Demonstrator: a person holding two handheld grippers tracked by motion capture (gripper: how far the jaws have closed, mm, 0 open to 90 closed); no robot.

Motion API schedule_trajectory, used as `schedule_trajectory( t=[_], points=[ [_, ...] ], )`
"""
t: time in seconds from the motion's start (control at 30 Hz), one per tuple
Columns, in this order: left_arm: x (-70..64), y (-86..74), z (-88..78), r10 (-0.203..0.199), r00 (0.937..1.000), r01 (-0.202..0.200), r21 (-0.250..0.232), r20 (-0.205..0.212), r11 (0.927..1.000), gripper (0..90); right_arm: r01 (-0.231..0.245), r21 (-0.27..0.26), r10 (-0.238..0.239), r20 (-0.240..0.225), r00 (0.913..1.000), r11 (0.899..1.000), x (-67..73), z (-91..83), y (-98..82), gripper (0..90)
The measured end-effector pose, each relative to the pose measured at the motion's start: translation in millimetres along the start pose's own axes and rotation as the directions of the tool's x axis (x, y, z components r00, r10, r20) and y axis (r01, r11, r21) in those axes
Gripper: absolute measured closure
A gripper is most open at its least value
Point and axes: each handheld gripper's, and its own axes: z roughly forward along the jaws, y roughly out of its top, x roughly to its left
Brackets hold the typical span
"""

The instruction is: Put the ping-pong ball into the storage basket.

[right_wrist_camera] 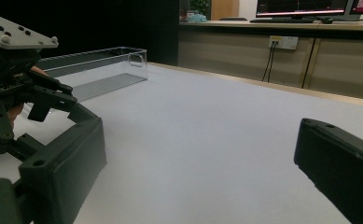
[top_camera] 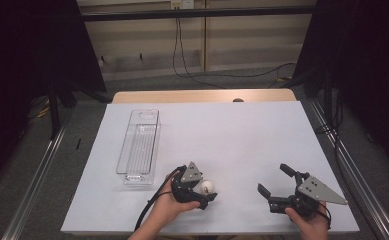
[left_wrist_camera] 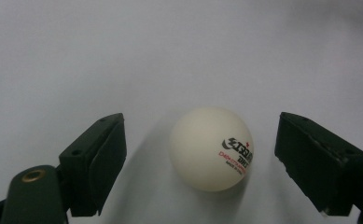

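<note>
A white table (top_camera: 242, 130) is seen across the middle of the high view. At its left part a clear long bin (top_camera: 138, 146) is placed, with its length running toward the top of the frame. In the right gripper view the same bin (right_wrist_camera: 95, 70) is seen at the upper left.

At the lower right of the high view the right gripper (top_camera: 277, 181) is held by a hand (top_camera: 307, 220), and its jaws are spread wide apart with nothing between them. In its own view the two black jaws are seen at the lower corners, with bare table between.

At the lower middle of the high view the left gripper (top_camera: 206, 194) is held low over the table by the other hand (top_camera: 168, 206). Its jaws are parted, and a gap is left on each side of the ball.

The white ball (left_wrist_camera: 212, 148) is seen at the lower middle of the left gripper view, resting on the table between the jaws and touched by neither. Black and red print is seen on its right side. In the high view the ball (top_camera: 208, 187) is found just beside the left gripper.
</note>
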Motion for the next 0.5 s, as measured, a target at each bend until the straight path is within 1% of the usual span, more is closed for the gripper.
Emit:
schedule_trajectory(
  t=[0.07,0.13,0.17,0.2,0.4,0.43,0.5],
  points=[
    [0.3,-0.1,1.0,0.001,1.0000,-0.001,-0.009,0.008,1.0000,18.2,0.000,0.002,0.000,0.002,1.0000,1.000,0.0,-0.1,0.0,1.8],
    [-0.1,0.3,0.9,0.005,1.0000,-0.005,-0.001,0.007,1.0000,19.7,0.001,0.005,-0.001,0.000,1.0000,1.000,0.1,-0.3,0.1,1.8],
    [-0.6,0.7,0.4,0.006,1.0000,-0.006,0.009,-0.003,0.9999,19.7,0.000,0.003,0.000,0.001,1.0000,1.000,0.3,0.0,0.0,1.9],
    [-0.5,1.0,0.1,0.008,1.0000,-0.008,0.015,-0.004,0.9999,19.6,0.000,0.003,0.000,0.001,1.0000,1.000,0.4,0.0,0.0,1.9],
    [0.3,1.6,0.5,0.003,1.0000,-0.003,0.012,-0.001,0.9999,22.2,0.000,0.001,0.000,0.002,1.0000,1.000,-0.1,-0.3,0.1,1.9],
    [0.3,1.6,0.1,0.007,1.0000,-0.007,0.016,-0.005,0.9998,23.0,-0.001,0.001,0.001,0.002,1.0000,1.000,0.0,-0.3,0.1,1.9],
    [0.2,1.6,0.3,0.007,1.0000,-0.007,0.016,0.003,0.9999,23.7,0.003,0.000,-0.003,0.002,1.0000,1.000,-0.3,-0.2,0.3,1.9]
  ],
)
